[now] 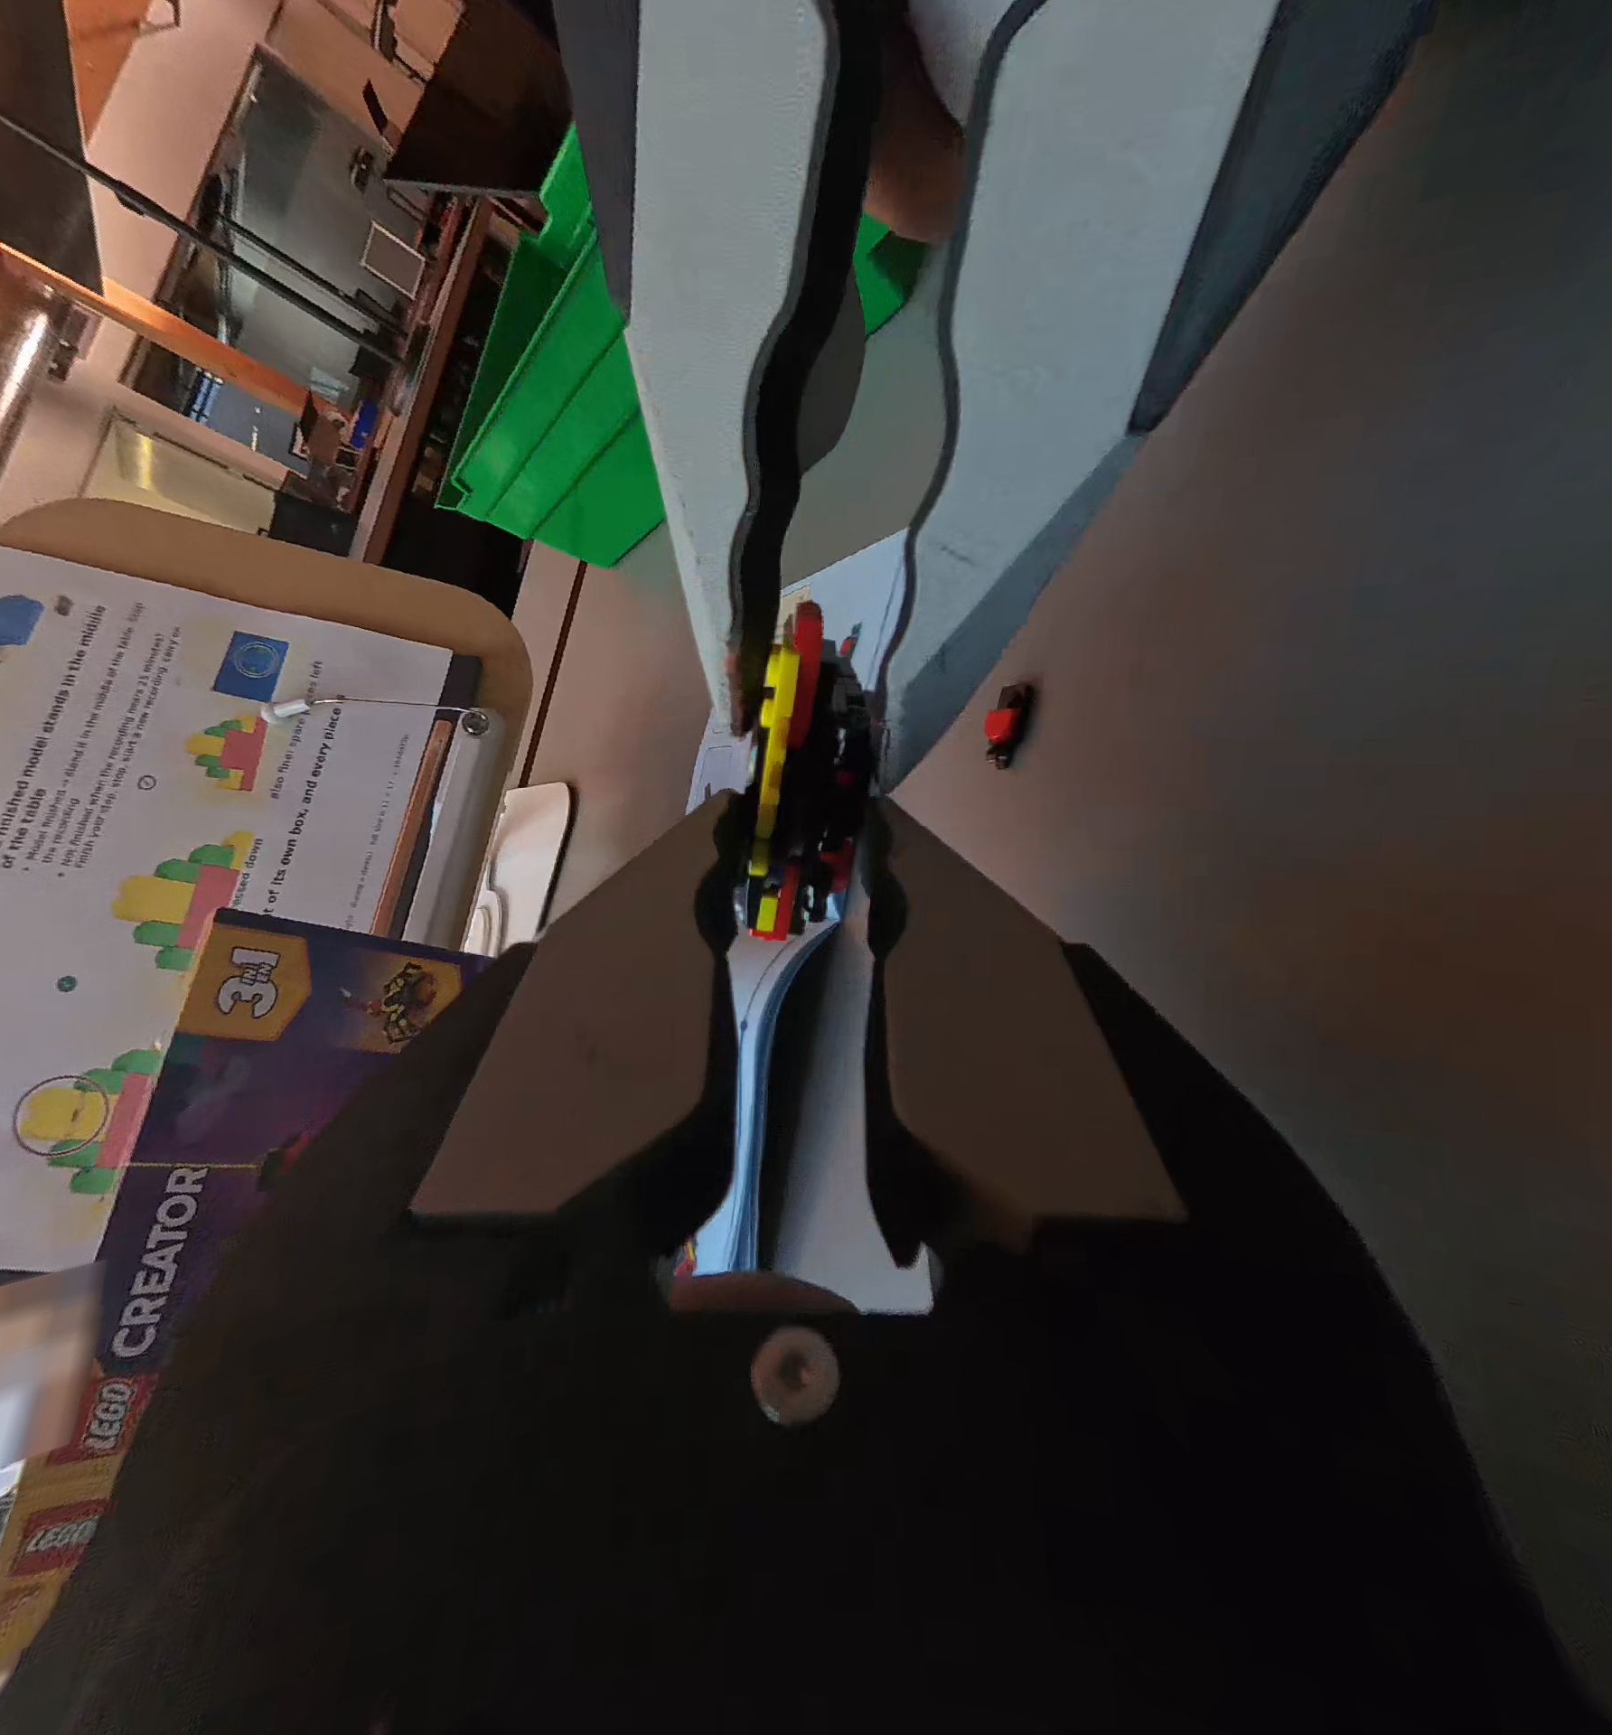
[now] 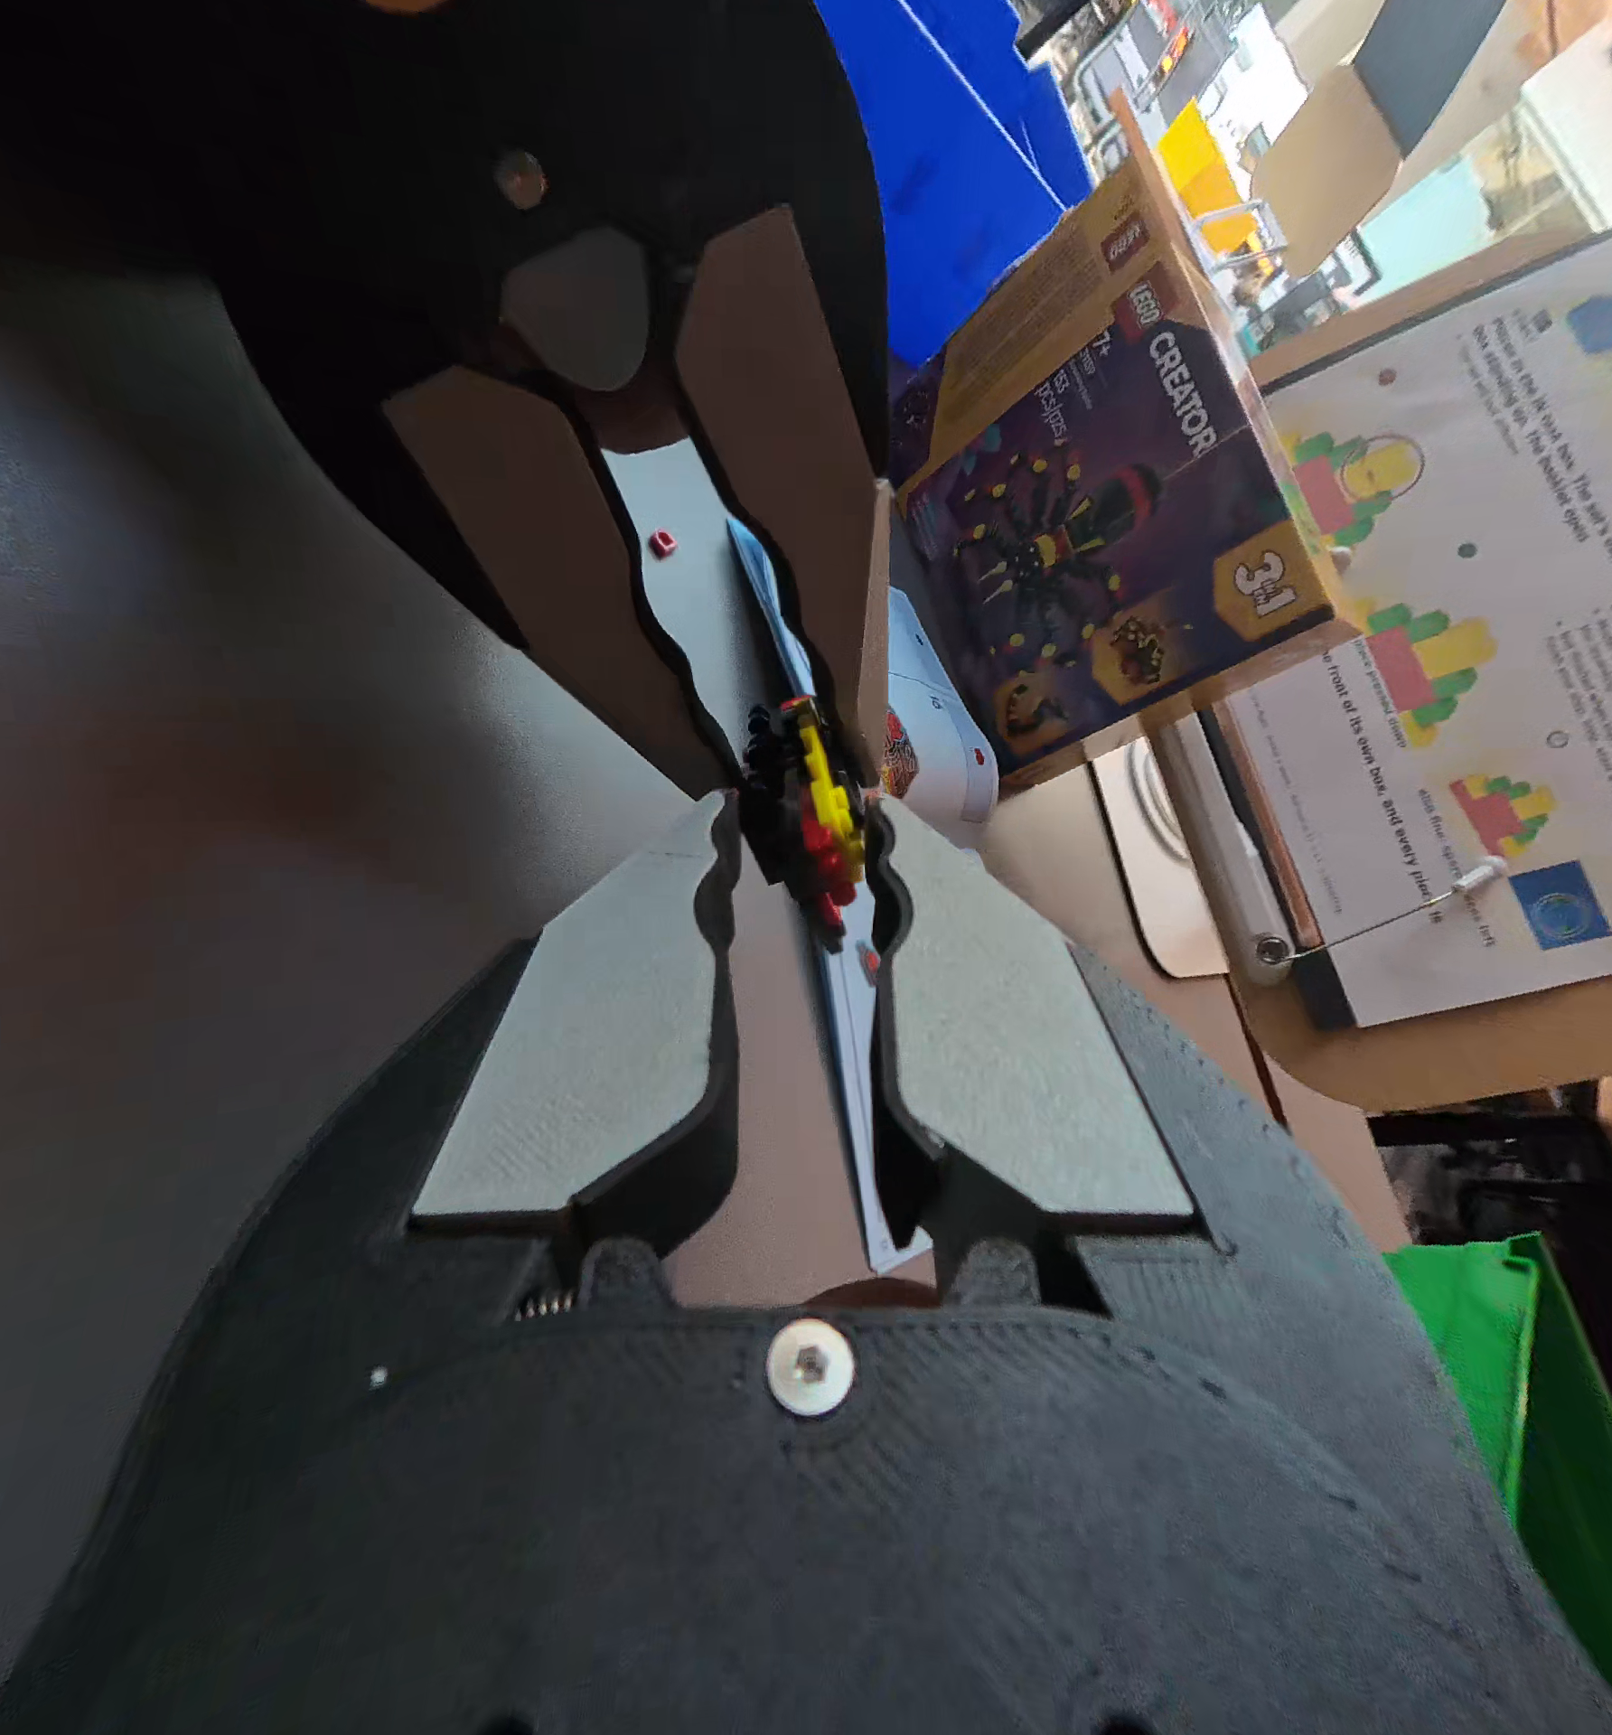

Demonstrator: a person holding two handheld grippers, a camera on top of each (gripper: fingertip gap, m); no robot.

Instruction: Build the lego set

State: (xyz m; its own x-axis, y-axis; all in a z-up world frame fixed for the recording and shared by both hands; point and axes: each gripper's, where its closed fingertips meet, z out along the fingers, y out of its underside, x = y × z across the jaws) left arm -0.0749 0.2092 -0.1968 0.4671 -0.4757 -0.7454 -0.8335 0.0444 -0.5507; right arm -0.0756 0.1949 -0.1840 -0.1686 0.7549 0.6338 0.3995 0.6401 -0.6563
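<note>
Both tools meet tip to tip on one small black, yellow and red model (image 1: 798,779), held in the air above the desk (image 1: 1347,845). The left tool (image 1: 798,807) comes in from 6 o'clock in its own view, its jaws narrowed onto the lower end of the model. The right tool (image 2: 807,826) does the same in its view, and each sees the other reaching in from 12 o'clock. My guess is that one tool steadies the model while the other presses or seats a part. A two-sided hold also keeps the plates from twisting apart.

A booklet (image 2: 844,1033) lies on the desk right behind the model, likely so the steps stay in sight. One loose red piece (image 1: 1009,723) sits on the desk at 3 o'clock of the model in the left view, apart from it and probably waiting its turn.

As for containers, the set box (image 2: 1112,563) stands upright at 2 o'clock in the right view, and what is inside cannot be seen. A green bin (image 1: 549,422) shows at 11 o'clock in the left view, and a blue bin (image 2: 952,169) at 12 o'clock in the right view. Their contents are hidden. An instruction sheet (image 2: 1488,610) on a board stands beside the box
</note>
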